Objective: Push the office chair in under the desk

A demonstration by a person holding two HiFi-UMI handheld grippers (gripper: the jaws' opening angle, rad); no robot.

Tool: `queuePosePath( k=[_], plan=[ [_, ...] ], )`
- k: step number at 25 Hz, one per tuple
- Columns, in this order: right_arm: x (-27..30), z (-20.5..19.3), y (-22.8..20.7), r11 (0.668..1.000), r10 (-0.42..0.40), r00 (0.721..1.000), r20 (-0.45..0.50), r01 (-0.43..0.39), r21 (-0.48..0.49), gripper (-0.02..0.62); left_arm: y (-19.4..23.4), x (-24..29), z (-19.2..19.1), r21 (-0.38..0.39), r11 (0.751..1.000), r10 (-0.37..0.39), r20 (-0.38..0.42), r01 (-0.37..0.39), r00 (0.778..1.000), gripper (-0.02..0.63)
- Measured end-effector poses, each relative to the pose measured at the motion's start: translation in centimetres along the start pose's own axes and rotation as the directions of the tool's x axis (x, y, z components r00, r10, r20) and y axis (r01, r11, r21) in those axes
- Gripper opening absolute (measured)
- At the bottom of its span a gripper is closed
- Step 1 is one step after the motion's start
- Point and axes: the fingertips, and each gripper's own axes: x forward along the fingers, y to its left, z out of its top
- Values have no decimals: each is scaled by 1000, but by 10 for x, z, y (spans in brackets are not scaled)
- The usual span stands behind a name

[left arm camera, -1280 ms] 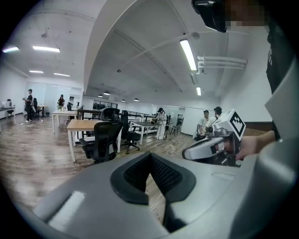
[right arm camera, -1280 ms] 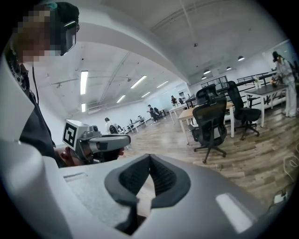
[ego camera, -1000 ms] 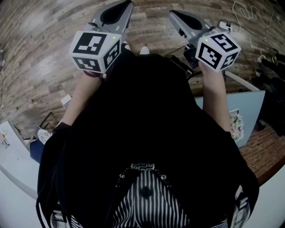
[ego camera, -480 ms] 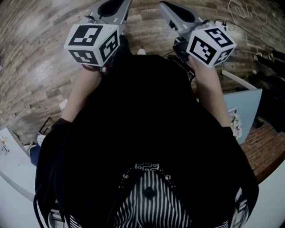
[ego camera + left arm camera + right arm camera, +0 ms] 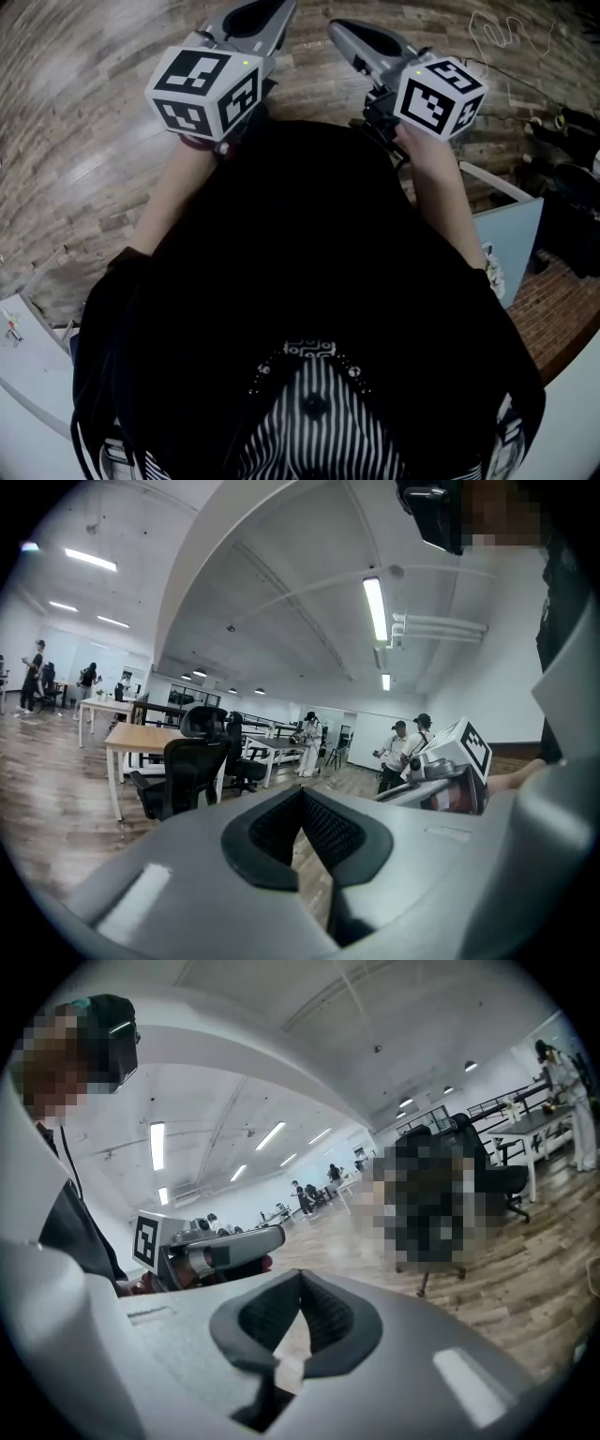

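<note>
While the left gripper (image 5: 302, 793) and right gripper (image 5: 300, 1279) hover, jaws closed and empty, the office chair (image 5: 187, 772) stands untouched beside its distant bench (image 5: 141, 735).

Open-plan office; desks (image 5: 141, 735), office chairs (image 5: 187, 772) (strip lights (image 5: 374, 607) overhead)

The left claw (image 5: 302, 793) is matt grey plastic with ribbed black pads (image 5: 273, 827); the floor (image 5: 84, 141), wood planks.
</note>
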Motion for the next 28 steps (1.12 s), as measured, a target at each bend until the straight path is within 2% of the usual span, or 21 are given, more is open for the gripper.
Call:
queuePosePath(
  k=[3, 7, 16, 21, 24, 28],
  plan=[
    [46, 30, -29, 1000, -17, 1000, -12, 17, 3, 0, 48, 31, 9, 9, 999, -32, -23, 32, 999, 6],
    [86, 52, -45, 999, -36, 999, -26, 36, 2, 0, 88, 51, 16, 12, 996, -84, -55, 85, 995, 6],
    [176, 91, -67, 997, -76, 997, -25, 77, 31, 0, 179, 72, 45, 59, 991, -122, -38, 124, 992, 6],
    [220, 114, -75, 995, -96, 995, -17, 97, 26, 0, 229, 79, 54, 65, 991, -117, -44, 119, 992, 5],
    [257, 129, -92, 993, -112, 993, -24, 113, 36, 0, 272, 90, 56, 48, 992, -114, -47, 116, 992, 5],
    [297, 152, -118, 986, -93, 996, -13, 94, 137, 0, 319, 112, 50, -15, 994, -109, -59, 108, 992, 6]
  ],
)
